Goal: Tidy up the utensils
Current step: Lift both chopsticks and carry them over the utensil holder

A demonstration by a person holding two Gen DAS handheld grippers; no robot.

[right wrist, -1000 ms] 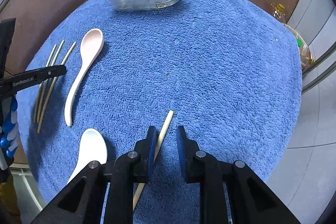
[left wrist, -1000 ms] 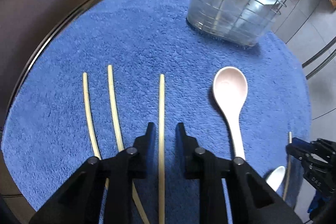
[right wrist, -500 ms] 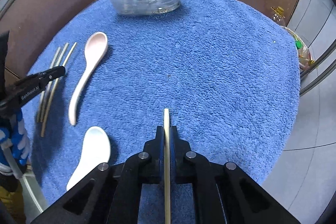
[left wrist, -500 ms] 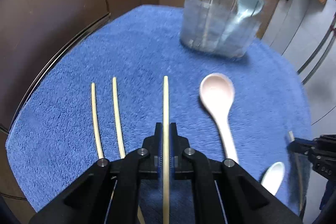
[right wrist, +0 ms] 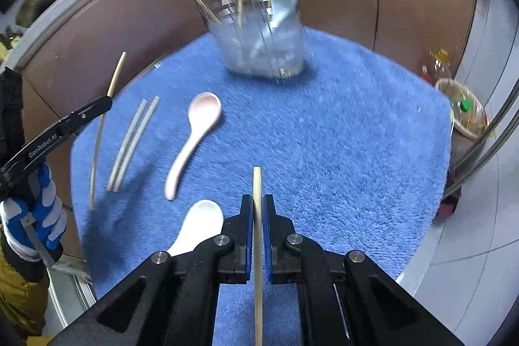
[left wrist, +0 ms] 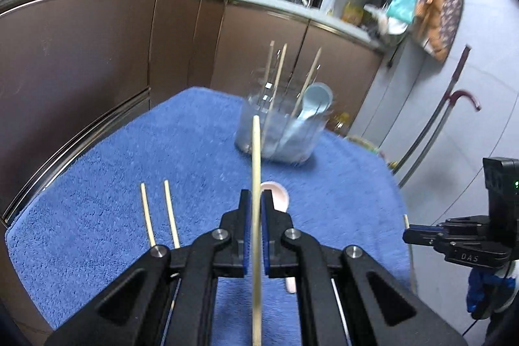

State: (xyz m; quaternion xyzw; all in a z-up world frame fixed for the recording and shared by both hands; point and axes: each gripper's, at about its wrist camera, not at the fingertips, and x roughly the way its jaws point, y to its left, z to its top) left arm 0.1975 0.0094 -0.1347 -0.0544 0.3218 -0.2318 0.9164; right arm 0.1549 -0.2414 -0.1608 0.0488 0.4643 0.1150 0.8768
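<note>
Two chopsticks lifted, holder partly filled

The left gripper [left wrist: 256, 206] and the right gripper [right wrist: 258, 211] are each clamped on a chopstick [left wrist: 256, 158] [right wrist: 257, 184]. The far clear holder [right wrist: 259, 41] has three chopsticks and a blue spoon; two chopsticks [right wrist: 131, 143], a pink spoon [right wrist: 194, 135] and a white spoon [right wrist: 198, 222] remain on the towel [right wrist: 340, 135].

"genrobot.ai" on left claw [right wrist: 107, 101] – "das" on right claw [left wrist: 405, 237]
</note>
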